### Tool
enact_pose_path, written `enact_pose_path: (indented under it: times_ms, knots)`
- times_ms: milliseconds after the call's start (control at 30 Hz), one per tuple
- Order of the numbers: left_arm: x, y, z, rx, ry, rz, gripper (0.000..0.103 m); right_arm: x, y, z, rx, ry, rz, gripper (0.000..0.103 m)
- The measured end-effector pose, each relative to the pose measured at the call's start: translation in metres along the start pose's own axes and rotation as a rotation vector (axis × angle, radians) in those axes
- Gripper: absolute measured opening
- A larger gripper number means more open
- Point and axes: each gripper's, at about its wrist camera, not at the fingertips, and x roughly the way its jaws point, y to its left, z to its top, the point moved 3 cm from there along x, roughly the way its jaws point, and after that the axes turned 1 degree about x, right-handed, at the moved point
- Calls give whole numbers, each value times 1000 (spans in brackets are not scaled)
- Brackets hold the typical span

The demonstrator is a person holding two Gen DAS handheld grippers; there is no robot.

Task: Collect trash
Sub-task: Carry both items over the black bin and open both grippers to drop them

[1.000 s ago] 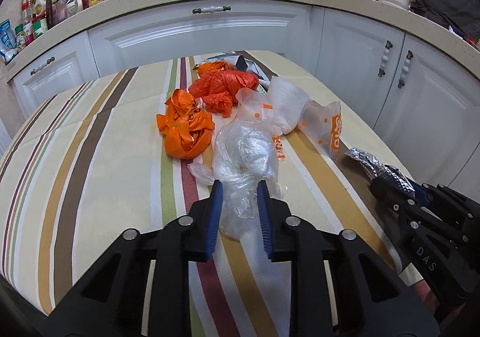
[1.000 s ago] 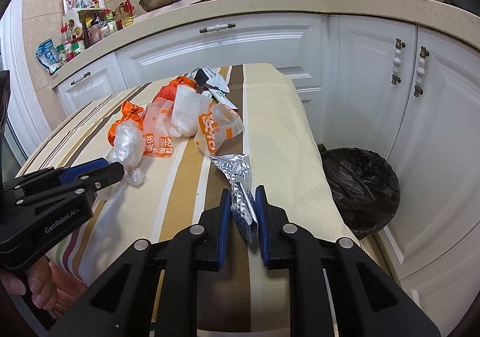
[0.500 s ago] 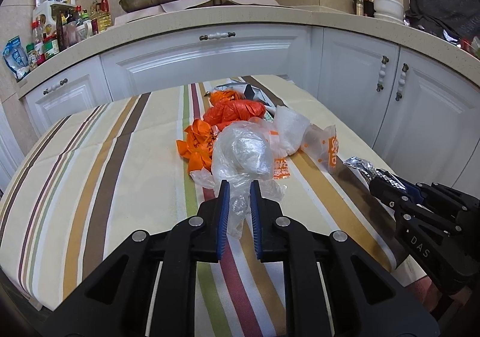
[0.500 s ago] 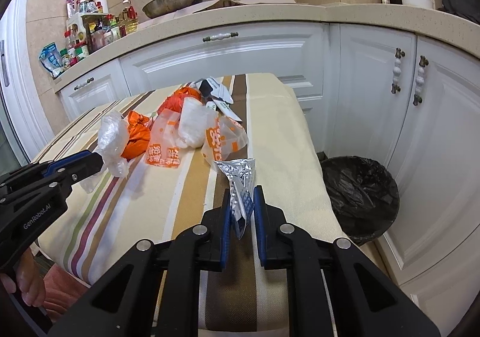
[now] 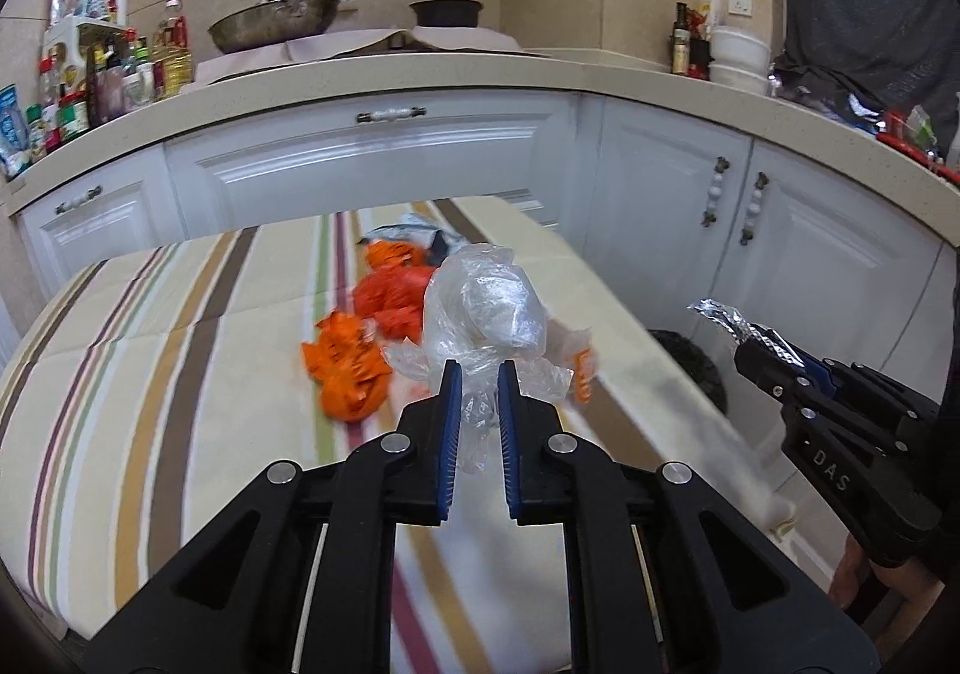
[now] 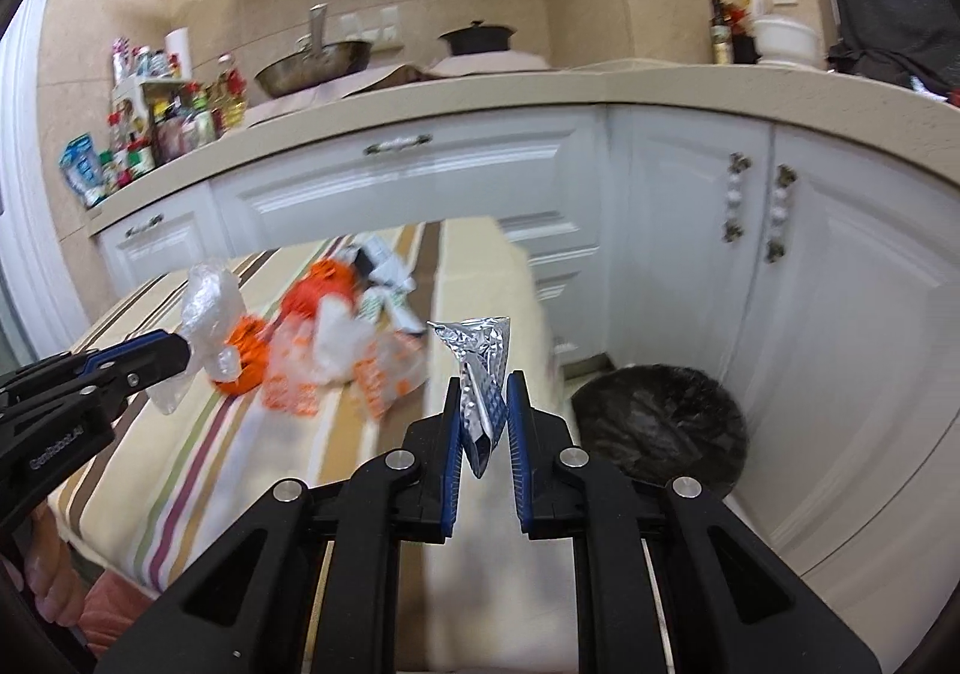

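My left gripper (image 5: 475,374) is shut on a crumpled clear plastic bag (image 5: 483,308) and holds it well above the striped table (image 5: 180,350); it also shows in the right wrist view (image 6: 207,302). My right gripper (image 6: 485,385) is shut on a silver foil wrapper (image 6: 477,359), held off the table's right edge; the wrapper also shows in the left wrist view (image 5: 726,317). Orange bags (image 5: 351,368) and white-and-orange wrappers (image 6: 336,356) lie on the table. A bin with a black liner (image 6: 660,425) stands on the floor to the right.
White cabinets (image 5: 372,164) and a counter (image 5: 384,74) with a wok, a pot and bottles curve behind the table. The bin sits between the table's right edge and the cabinet doors (image 6: 840,314).
Both grippers have risen from the table, each carrying its piece: the clear bag on the left, the foil wrapper on the right. The right gripper has swung toward the bin side.
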Motion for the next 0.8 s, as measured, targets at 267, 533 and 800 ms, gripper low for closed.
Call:
enact_pose_path:
  times_ms: [267, 533, 800]
  knots:
    - [32, -47, 29, 46, -24, -60, 12, 4, -49, 12, 30, -38, -110, 15]
    - [87, -100, 45, 83, 16, -68, 12, 34, -100, 21, 57, -44, -206, 15]
    - [140, -157, 68, 88, 51, -83, 12, 63, -147, 33, 89, -45, -246, 15]
